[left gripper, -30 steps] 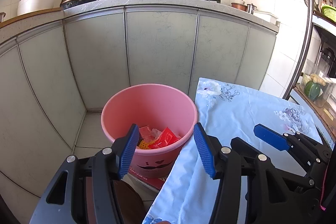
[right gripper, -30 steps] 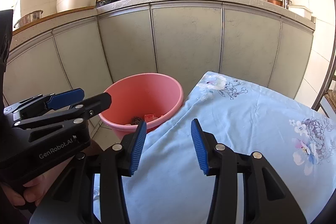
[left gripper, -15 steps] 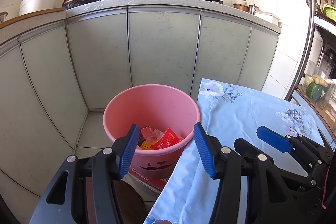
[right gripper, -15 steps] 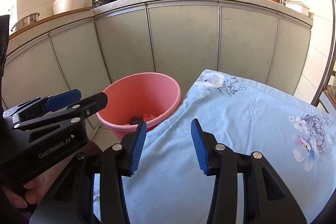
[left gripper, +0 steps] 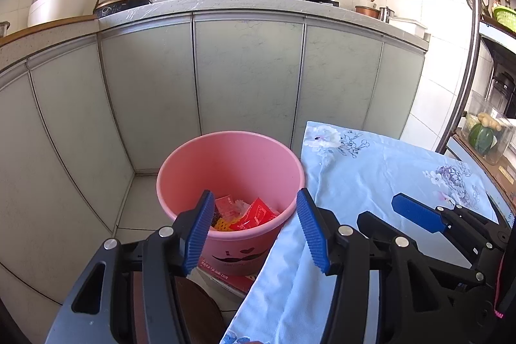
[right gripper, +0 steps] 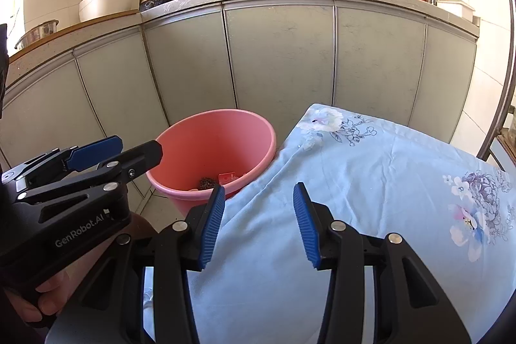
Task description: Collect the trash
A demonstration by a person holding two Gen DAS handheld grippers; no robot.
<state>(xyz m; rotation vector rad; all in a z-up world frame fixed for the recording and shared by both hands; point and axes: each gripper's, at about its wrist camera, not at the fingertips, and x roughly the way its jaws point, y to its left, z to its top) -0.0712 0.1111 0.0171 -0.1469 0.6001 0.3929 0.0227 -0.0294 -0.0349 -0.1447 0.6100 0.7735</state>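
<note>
We are holding both tongs above the near edge of the bench (right gripper: 371,182), which is carrying a blue flowered cloth (left gripper: 371,170). No loose trash is showing on the cloth in either view.

The trash we can see is lying in the pink bucket (left gripper: 230,157) on the floor, just beside the bench's left edge: red wrappers (left gripper: 254,213), something yellow, and, in the right wrist view, a dark clump.

Key relation: the bucket is sitting ahead of and below the left tongs (left gripper: 254,226), with the wrappers showing straight through the gap between the pads. From the right tongs (right gripper: 258,220) it is lying ahead and off to the left, so the left hand is the nearer one. The bucket mouth is round, so no long axis is mattering here.

Left tongs: standing wide apart, gripping nothing, touching nothing. Right tongs: also parted, empty, hanging over bare cloth; whether the lower parts are brushing the cloth we cannot tell.

Our judgement: the collecting is looking nearly or fully done.
</note>
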